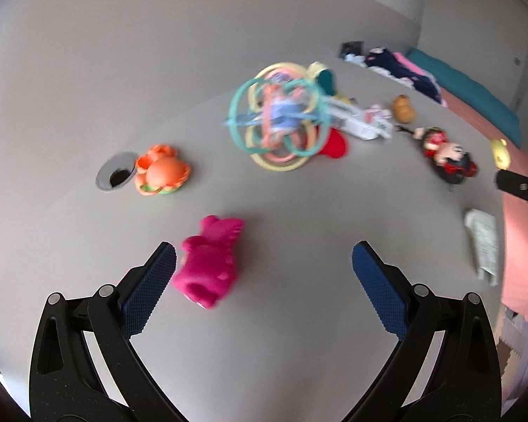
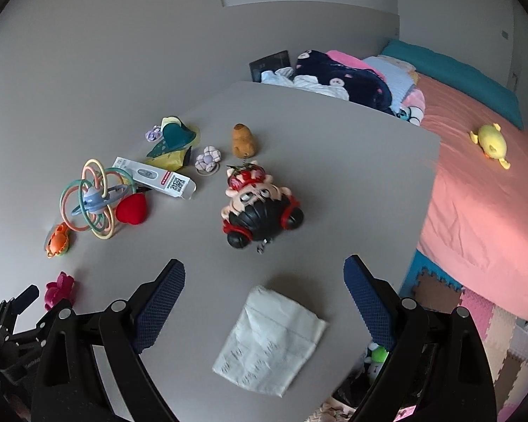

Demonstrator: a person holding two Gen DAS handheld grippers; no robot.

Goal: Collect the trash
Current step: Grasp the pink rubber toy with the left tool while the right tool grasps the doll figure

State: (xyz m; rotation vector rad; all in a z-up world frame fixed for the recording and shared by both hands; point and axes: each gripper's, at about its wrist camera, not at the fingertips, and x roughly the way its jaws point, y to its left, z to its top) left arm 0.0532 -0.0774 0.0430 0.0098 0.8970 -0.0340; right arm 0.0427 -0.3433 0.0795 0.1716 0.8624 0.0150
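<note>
A flat, creased white paper wrapper (image 2: 269, 341) lies on the grey table (image 2: 334, 161) near its front edge, between the fingers of my open right gripper (image 2: 264, 265) and just below them. The same wrapper (image 1: 482, 246) shows at the far right of the left wrist view. My left gripper (image 1: 264, 251) hangs open over the table, and a pink rubber toy (image 1: 211, 263) lies just inside its left finger. A white printed box (image 2: 158, 177) and a yellow-green packet (image 2: 172, 147) lie further back among the toys.
Scattered on the table are a ring rattle (image 1: 278, 123), an orange burger toy (image 1: 163, 172), a red heart (image 2: 132, 209), a doll on a black car (image 2: 260, 207) and a potato toy (image 2: 243, 140). A cable hole (image 1: 116, 176) sits at the left. A pink bed (image 2: 482, 204) borders the right.
</note>
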